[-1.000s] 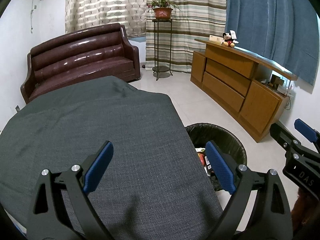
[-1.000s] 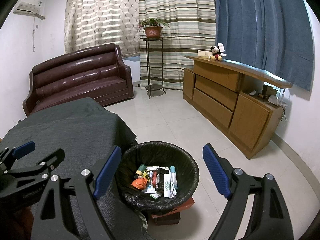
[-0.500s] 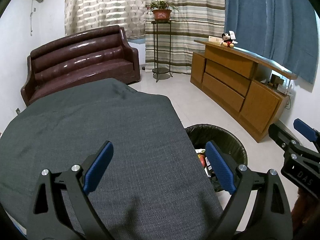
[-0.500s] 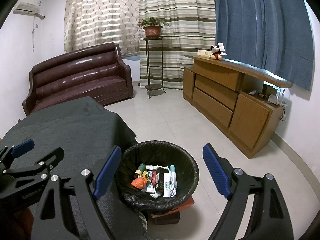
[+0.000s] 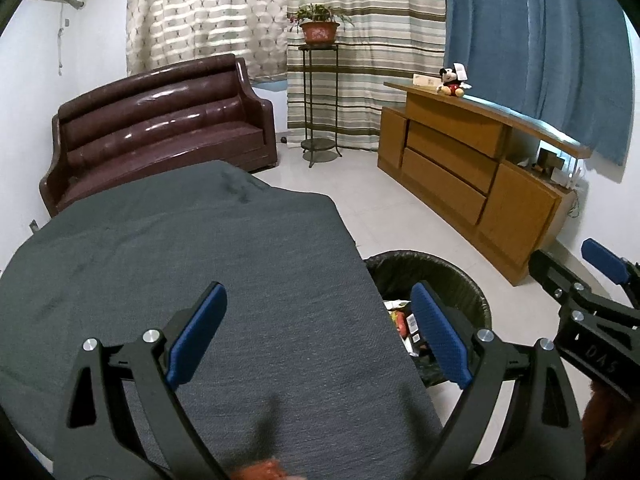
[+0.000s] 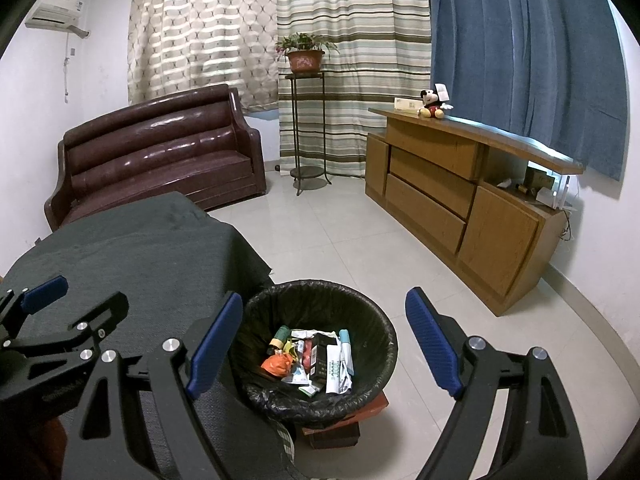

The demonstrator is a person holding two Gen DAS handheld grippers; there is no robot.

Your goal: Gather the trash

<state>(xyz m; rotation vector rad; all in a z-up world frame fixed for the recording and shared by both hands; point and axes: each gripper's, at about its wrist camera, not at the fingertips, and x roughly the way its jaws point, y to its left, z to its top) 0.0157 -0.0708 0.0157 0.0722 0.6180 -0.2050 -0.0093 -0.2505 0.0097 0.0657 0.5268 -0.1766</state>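
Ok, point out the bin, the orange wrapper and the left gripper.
bin (image 6: 376, 320), right wrist view, inner black liner wall.
orange wrapper (image 6: 277, 363), right wrist view, its crumpled middle.
left gripper (image 5: 316, 334), left wrist view, midway between fingertips.

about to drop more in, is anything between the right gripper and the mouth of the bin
Nothing visible blocks it. The right gripper is open and empty, and the trash bin sits below and ahead, mouth uncovered, wrappers already inside. The grey-clothed table lies beside the bin's left, not over it.

Table (image 5: 200, 248) under dark grey cloth (image 6: 152, 248) — top bare; bin (image 6: 372, 320) on a low stand (image 6: 340, 426) on tiled floor (image 6: 340, 232).
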